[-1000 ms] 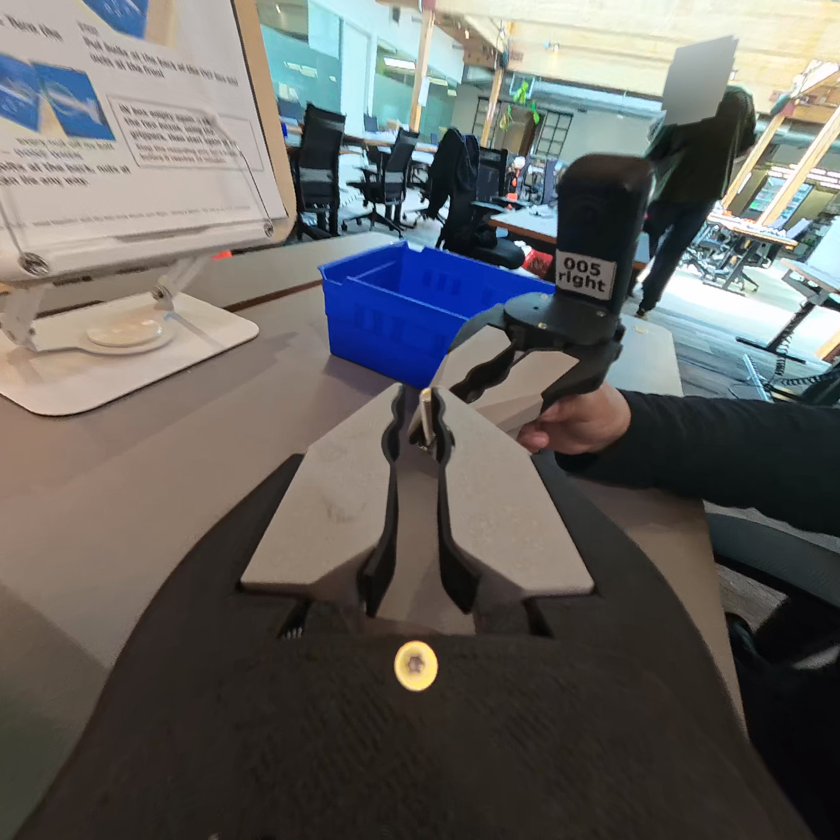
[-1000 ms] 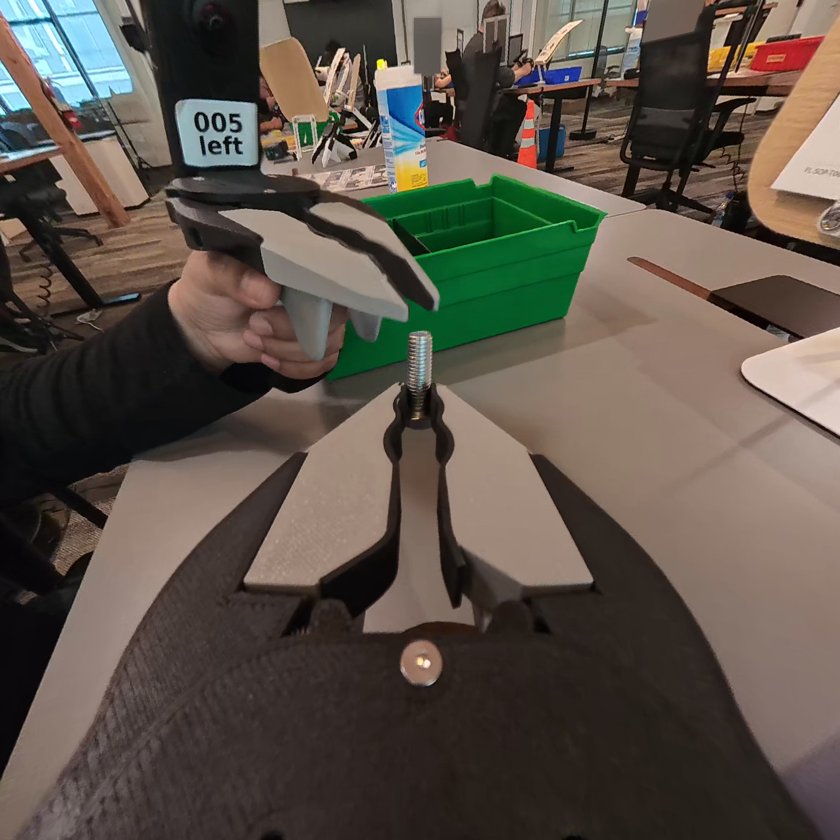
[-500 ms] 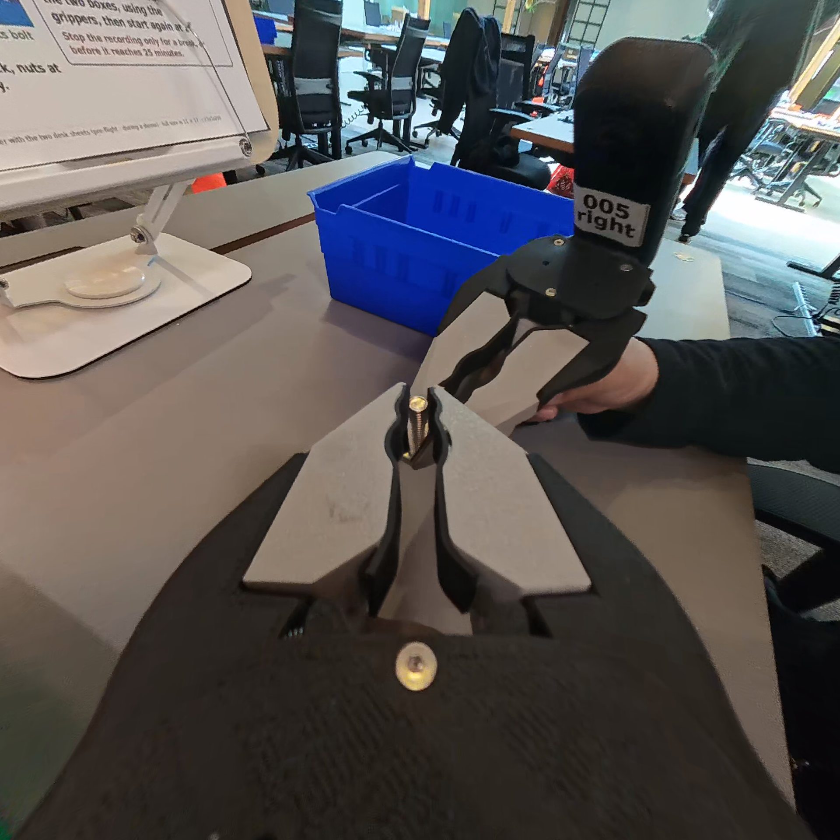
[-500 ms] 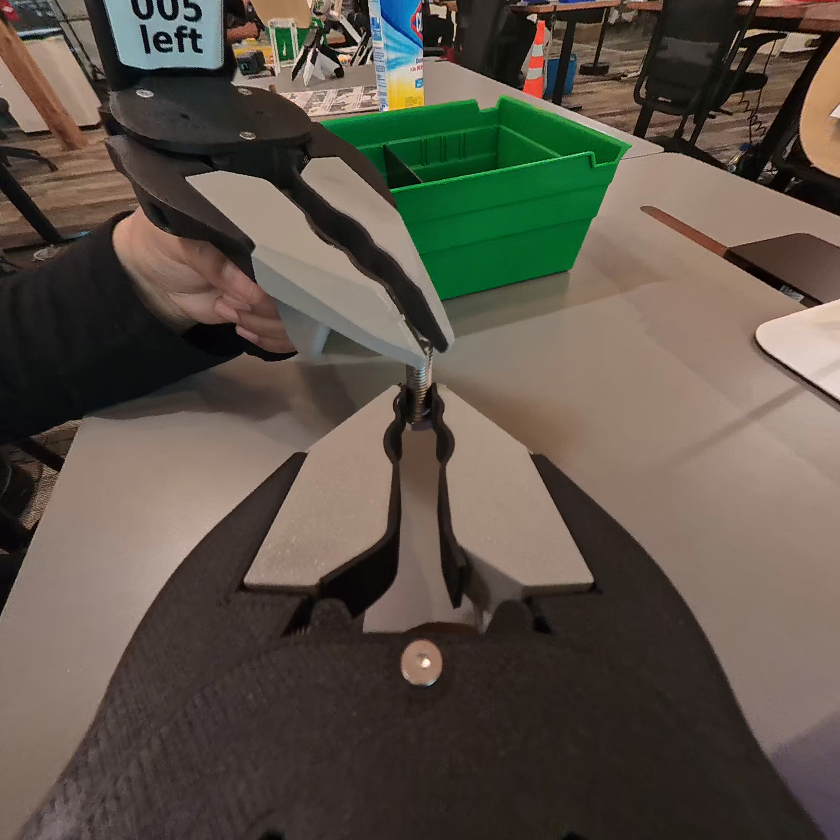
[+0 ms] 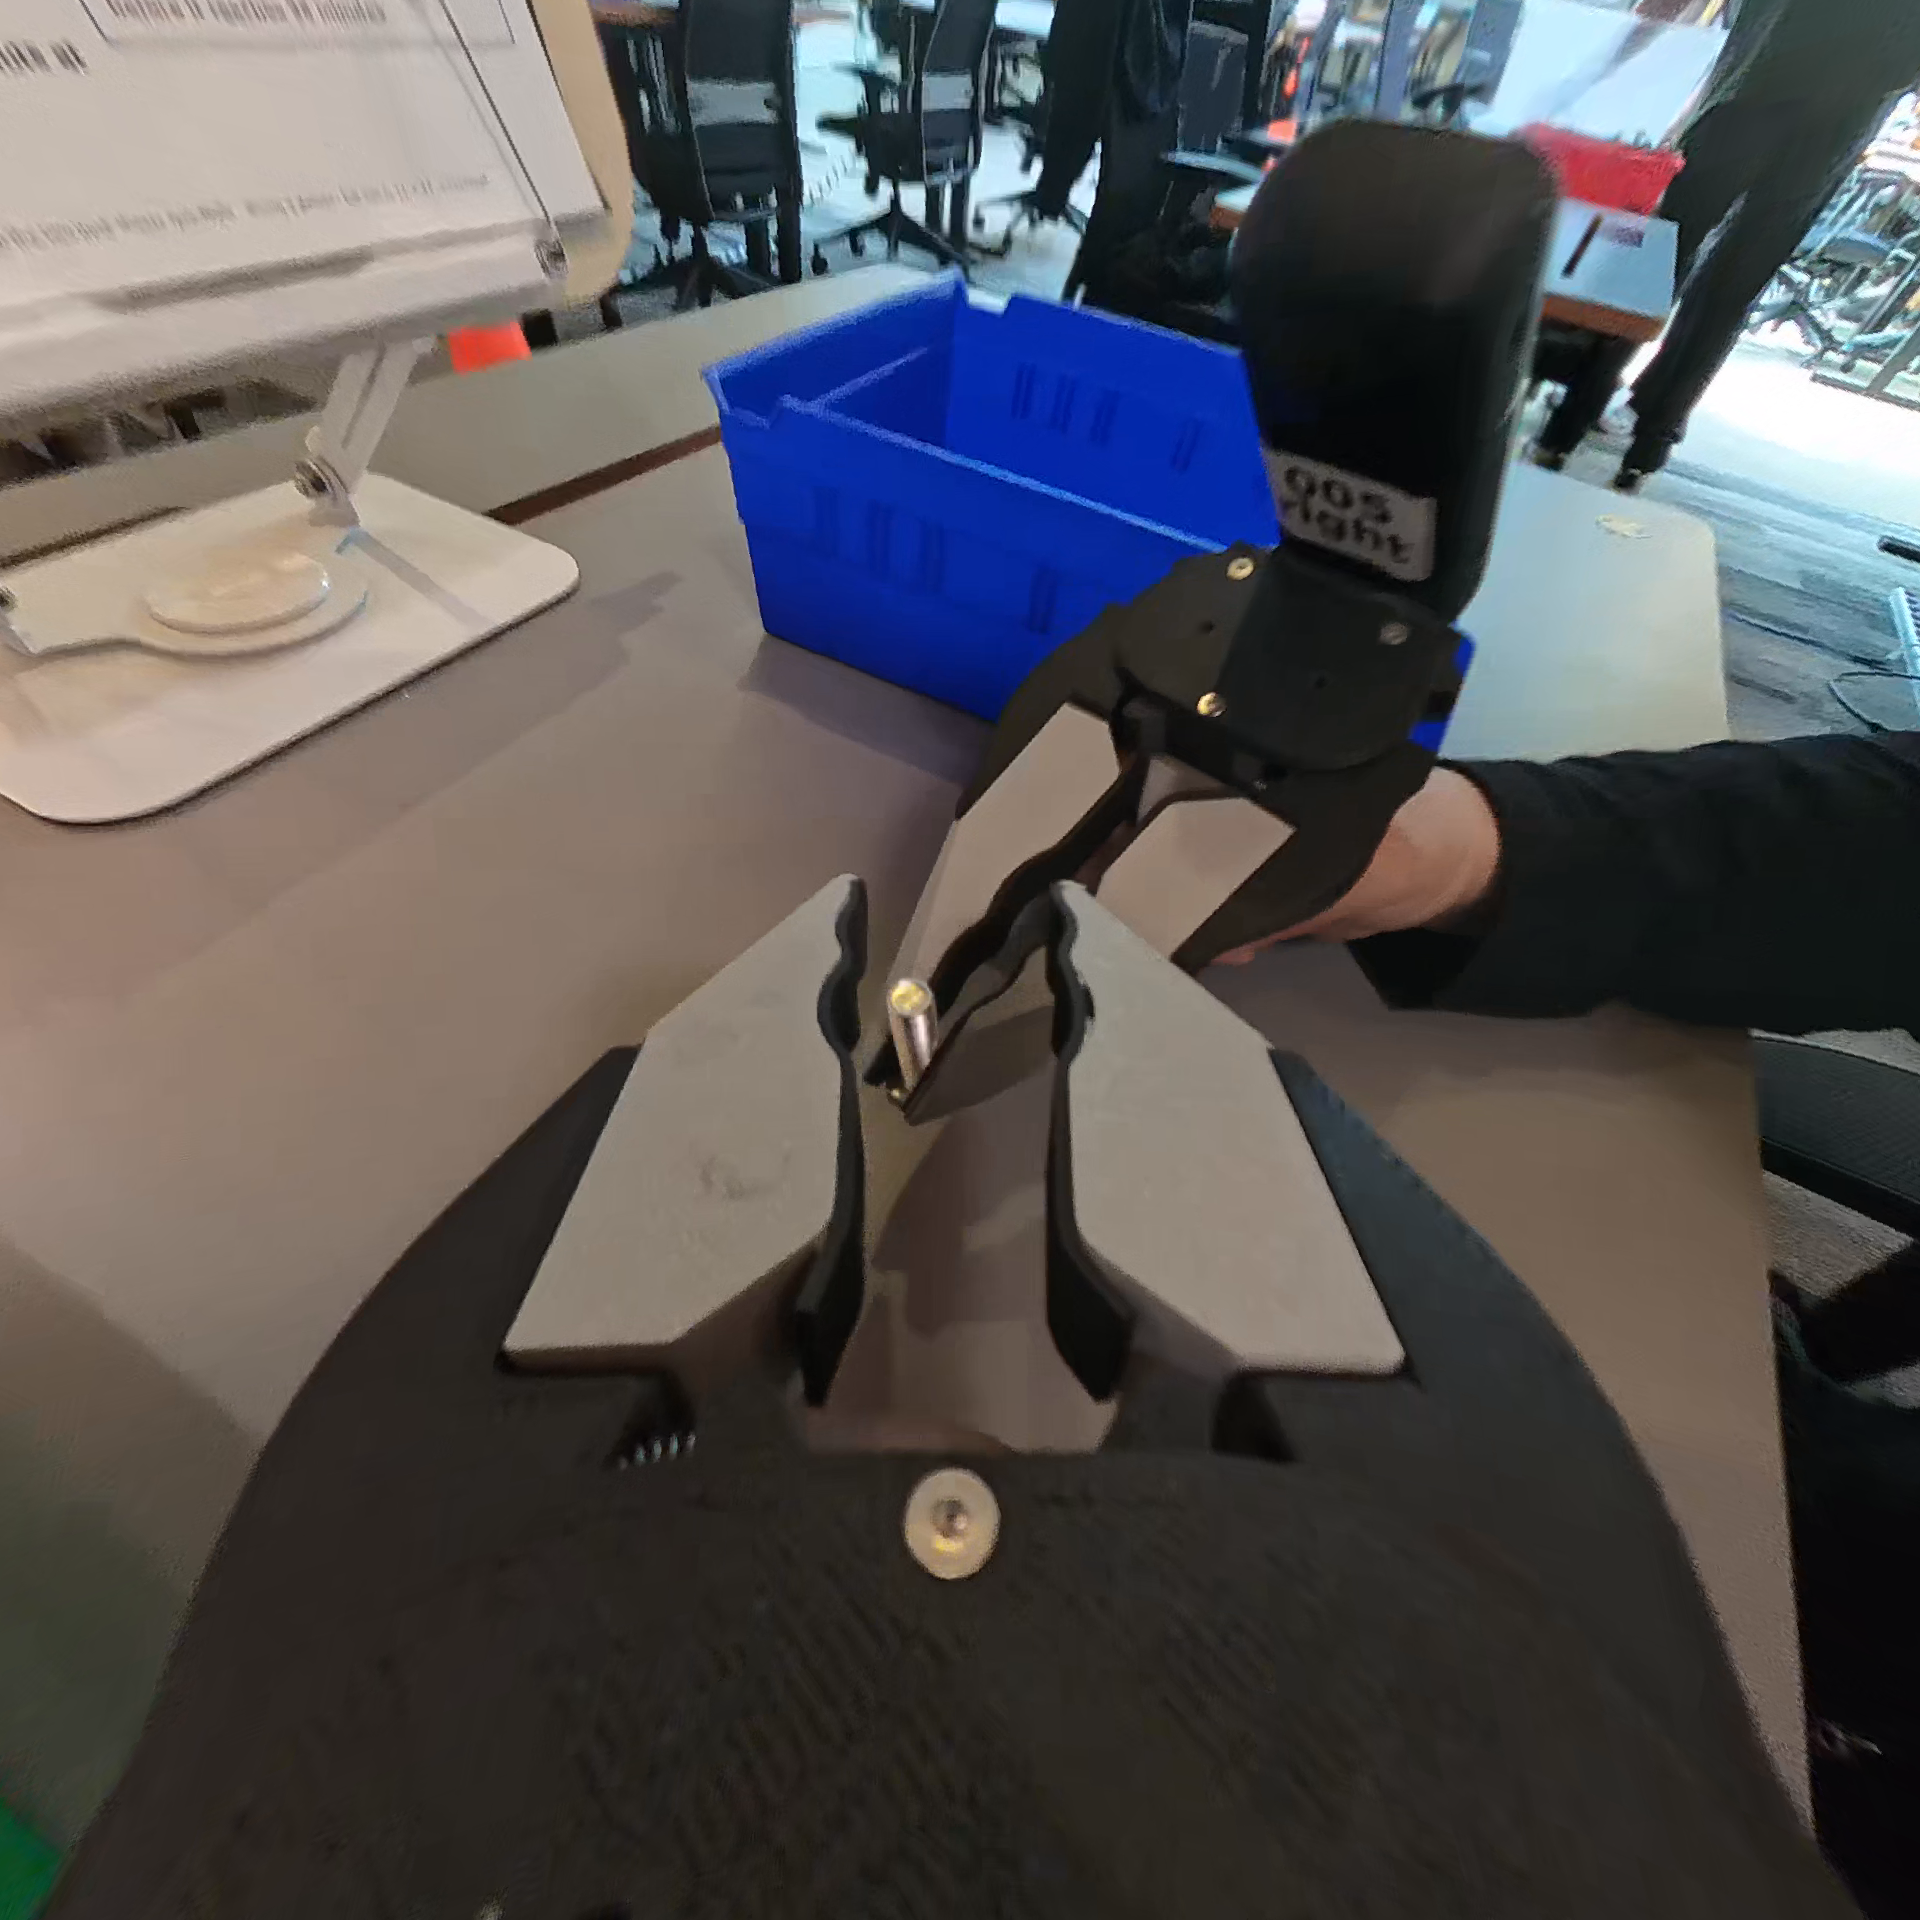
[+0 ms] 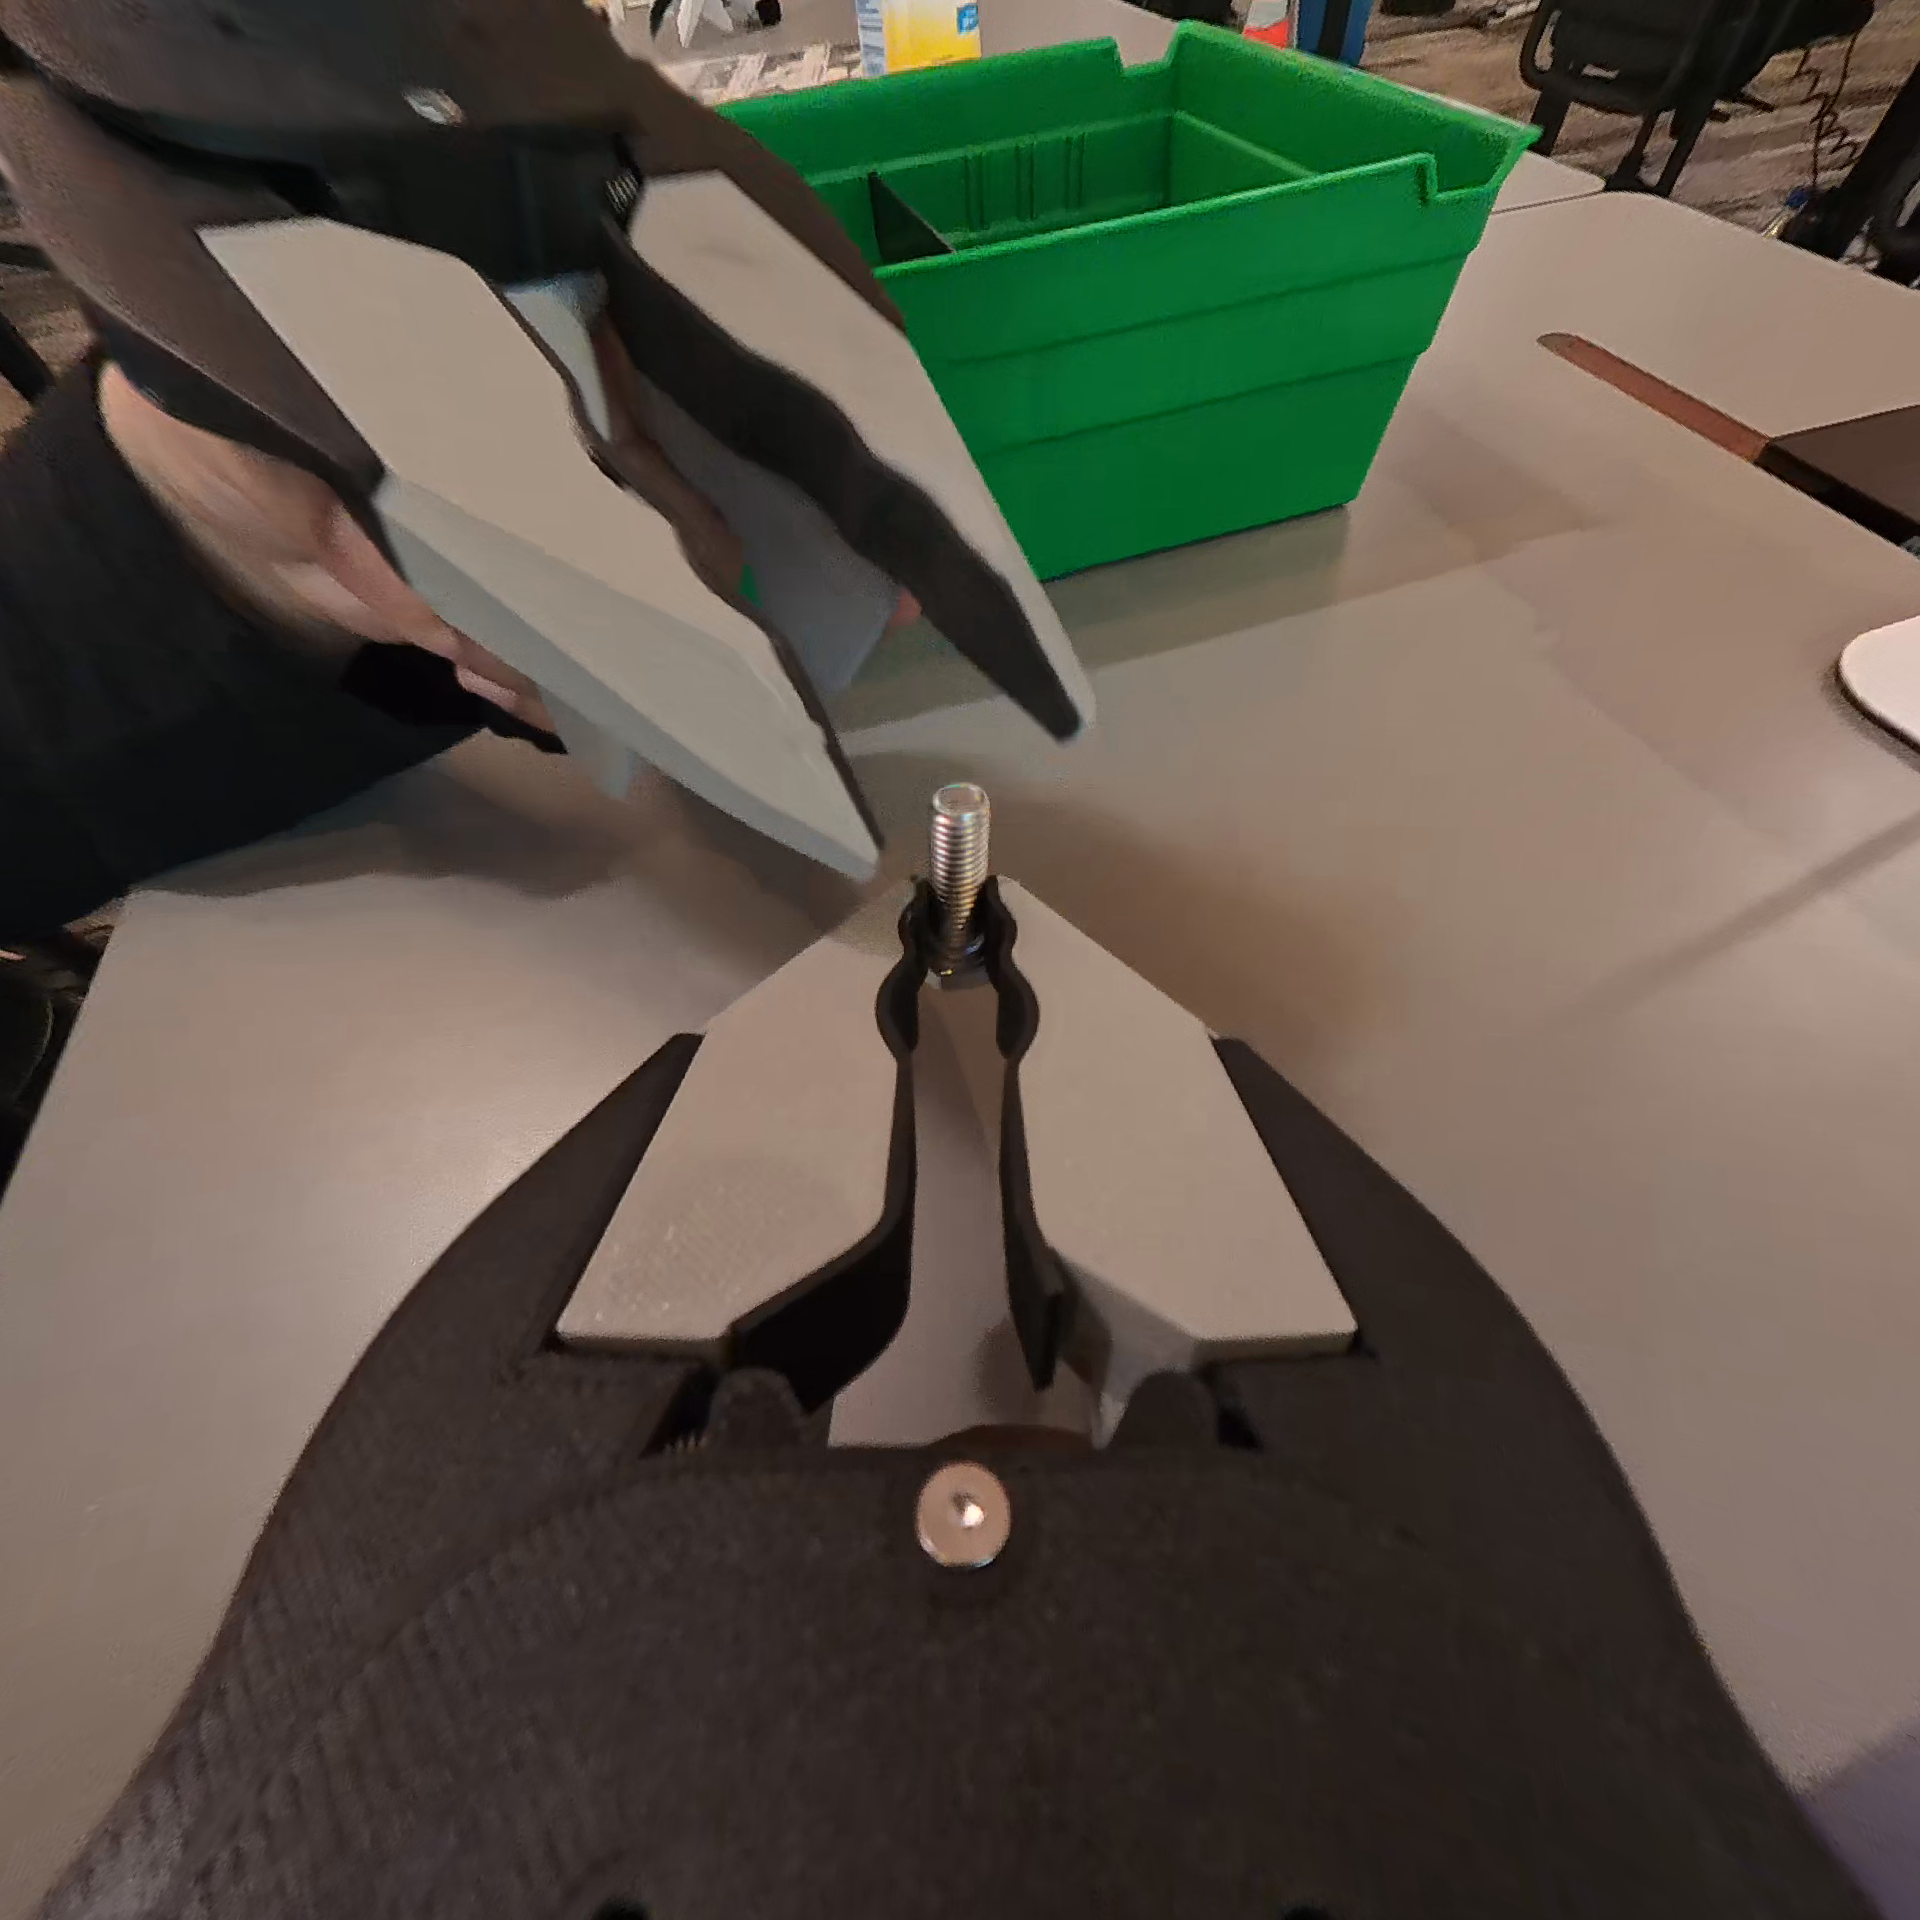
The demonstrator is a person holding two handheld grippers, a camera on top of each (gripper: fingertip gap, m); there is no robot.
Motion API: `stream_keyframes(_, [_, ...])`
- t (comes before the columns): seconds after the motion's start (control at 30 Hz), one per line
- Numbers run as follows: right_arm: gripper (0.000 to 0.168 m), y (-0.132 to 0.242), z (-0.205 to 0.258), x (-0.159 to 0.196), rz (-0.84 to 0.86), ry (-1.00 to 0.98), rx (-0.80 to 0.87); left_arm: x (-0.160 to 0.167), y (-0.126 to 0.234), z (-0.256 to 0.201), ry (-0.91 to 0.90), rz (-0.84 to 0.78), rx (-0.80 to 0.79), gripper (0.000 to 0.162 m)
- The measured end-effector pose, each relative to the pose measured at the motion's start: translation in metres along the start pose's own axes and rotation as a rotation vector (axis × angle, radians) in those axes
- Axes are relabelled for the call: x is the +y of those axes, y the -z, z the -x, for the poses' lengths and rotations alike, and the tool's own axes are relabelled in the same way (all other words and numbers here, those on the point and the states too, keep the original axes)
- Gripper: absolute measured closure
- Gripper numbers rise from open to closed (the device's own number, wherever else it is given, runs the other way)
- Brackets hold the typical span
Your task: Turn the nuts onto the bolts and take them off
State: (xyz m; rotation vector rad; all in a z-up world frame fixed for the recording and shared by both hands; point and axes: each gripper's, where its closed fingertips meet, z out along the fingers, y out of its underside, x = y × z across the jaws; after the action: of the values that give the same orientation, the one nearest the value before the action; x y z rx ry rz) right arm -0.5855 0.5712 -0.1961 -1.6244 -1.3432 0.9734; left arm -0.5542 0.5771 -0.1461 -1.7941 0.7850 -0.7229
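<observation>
My right gripper (image 6: 956,920) is shut on a silver threaded bolt (image 6: 958,847) and holds it upright above the grey table (image 6: 1507,935). A dark ring sits at the bolt's base between the fingertips; I cannot tell whether it is a nut. My left gripper (image 6: 961,795) is open, its fingertips on either side of the bolt's top and slightly above it. In the left wrist view the left gripper (image 5: 954,925) is open and empty, and the bolt (image 5: 909,1029) stands in the gap, held by the right gripper (image 5: 920,1086).
A blue bin (image 5: 935,540) stands behind the right gripper. A green divided bin (image 6: 1195,395) stands behind the left gripper. A white document stand (image 5: 260,613) is at the far left. A person (image 5: 1766,208) stands far back among office chairs. My hands' fingertips stand some 5 cm from each other.
My left gripper was shut on a small nut and came down onto the bolt's tip. It has now opened, and no nut shows in its jaws. The right gripper still holds the bolt.
</observation>
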Motion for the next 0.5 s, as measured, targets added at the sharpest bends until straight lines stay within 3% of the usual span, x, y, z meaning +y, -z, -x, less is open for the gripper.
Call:
stream_keyframes(0.13, [0.162,0.005,-0.001,-0.008,-0.061,0.008,0.004,-0.016,0.035,-0.003,0.017,-0.06,-0.007,0.131])
stream_keyframes(0.27, [0.162,0.006,-0.003,-0.009,-0.073,-0.02,-0.002,-0.034,0.102,0.002,-0.042,-0.024,-0.044,0.138])
stream_keyframes(0.37, [0.162,0.005,-0.003,-0.008,-0.062,-0.019,-0.006,-0.059,0.151,-0.005,0.011,-0.102,0.036,0.139])
stream_keyframes(0.4, [0.162,0.004,-0.002,-0.008,-0.058,-0.016,-0.009,-0.061,0.163,0.0,0.01,-0.097,0.015,0.138])
stream_keyframes(0.5, [0.162,0.003,-0.001,-0.007,-0.049,-0.004,-0.008,-0.038,0.199,0.059,-0.1,0.052,-0.292,0.145])
